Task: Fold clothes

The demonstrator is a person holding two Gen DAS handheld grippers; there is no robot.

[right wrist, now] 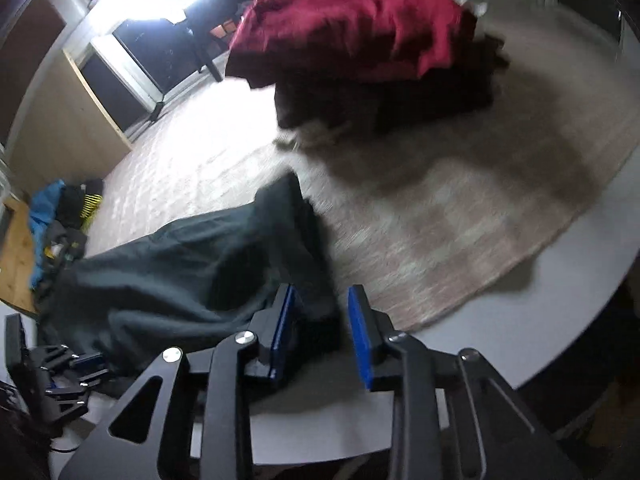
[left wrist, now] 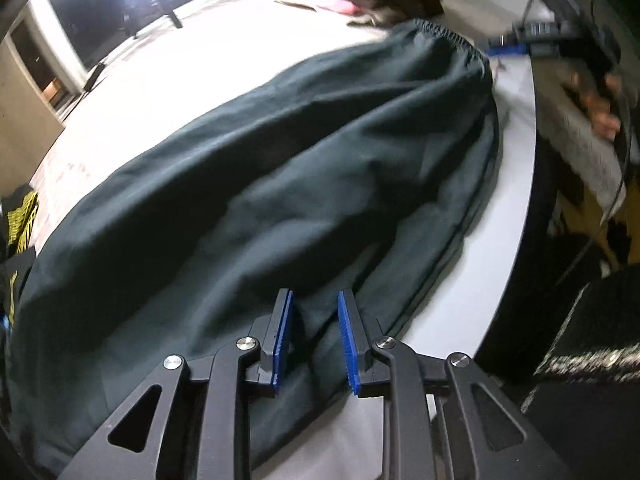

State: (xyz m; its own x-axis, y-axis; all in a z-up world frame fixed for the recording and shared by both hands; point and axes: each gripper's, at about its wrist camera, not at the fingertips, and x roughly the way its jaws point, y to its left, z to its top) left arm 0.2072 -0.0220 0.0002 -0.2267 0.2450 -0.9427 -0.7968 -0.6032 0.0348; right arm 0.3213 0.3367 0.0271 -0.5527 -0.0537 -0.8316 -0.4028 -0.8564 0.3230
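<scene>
White round table (left wrist: 516,184), beige mat on top. Dark green trousers (left wrist: 280,184) lie spread lengthwise, unfolded. Left gripper (left wrist: 314,320) parted over hem, cloth between, pads not pressing. Right gripper (right wrist: 320,320) likewise parted at other end. Red garment (right wrist: 352,28) pile beyond. Folding barely begun.

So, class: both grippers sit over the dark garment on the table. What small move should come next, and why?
Probably close the left gripper on the dark green trousers: fabric lies between its parted blue pads, ungripped. The right gripper is likewise open over the cloth.
</scene>
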